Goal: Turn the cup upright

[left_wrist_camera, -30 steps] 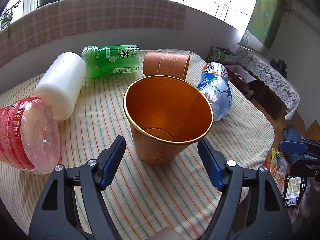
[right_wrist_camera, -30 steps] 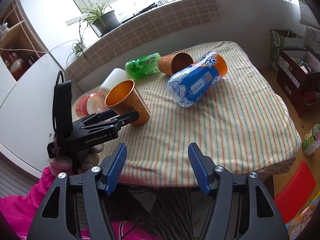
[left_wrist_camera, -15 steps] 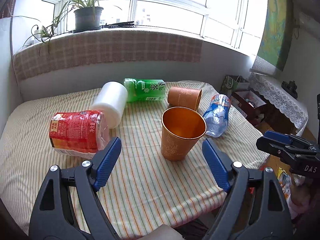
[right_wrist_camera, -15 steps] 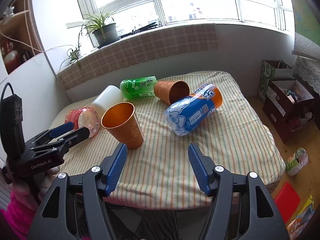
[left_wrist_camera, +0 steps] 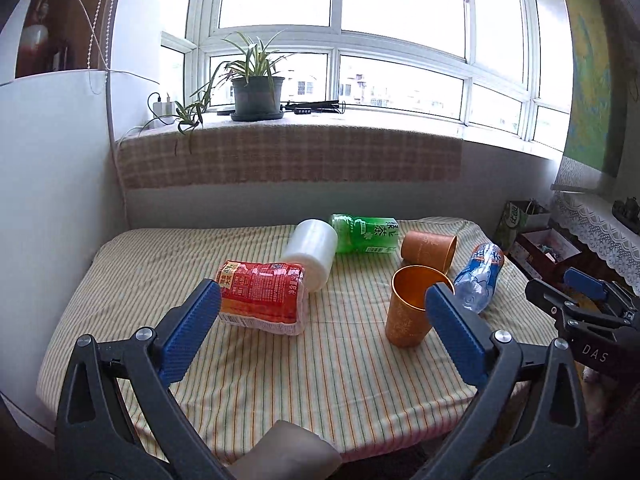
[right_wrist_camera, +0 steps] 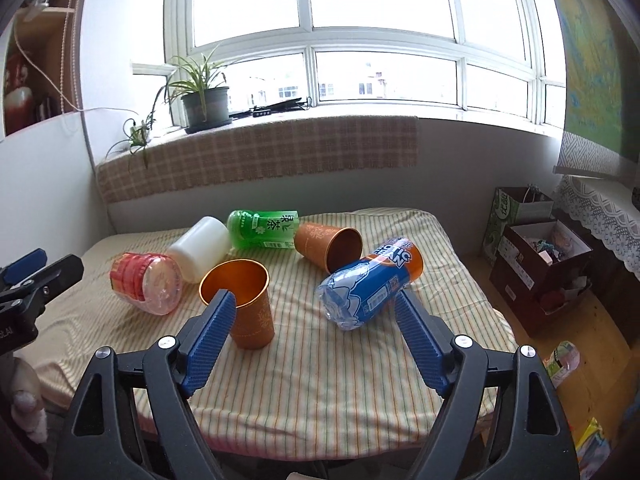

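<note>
Cup (left_wrist_camera: 408,314) upright on table (left_wrist_camera: 280,368), ahead of left gripper (left_wrist_camera: 320,332); both left and right gripper (right_wrist_camera: 314,334) wide, holding nothing.

On the table (right_wrist_camera: 304,380), an upright cup (right_wrist_camera: 244,304) stands near the front, mouth up. To its left lies a wide bottle (right_wrist_camera: 146,282) on its side, and behind that a plain cylinder (right_wrist_camera: 200,248), also lying down. Just behind the cylinder's far end lies a tea bottle (right_wrist_camera: 264,229), and right of it a second cup (right_wrist_camera: 328,246) lies on its side, mouth toward the front right. A labelled bottle (right_wrist_camera: 370,282) lies right of the upright cup, just in front of the fallen cup. Behind the table, a potted plant (right_wrist_camera: 206,102) sits on the window sill. Boxes (right_wrist_camera: 544,264) stand on the floor to the table's right.
</note>
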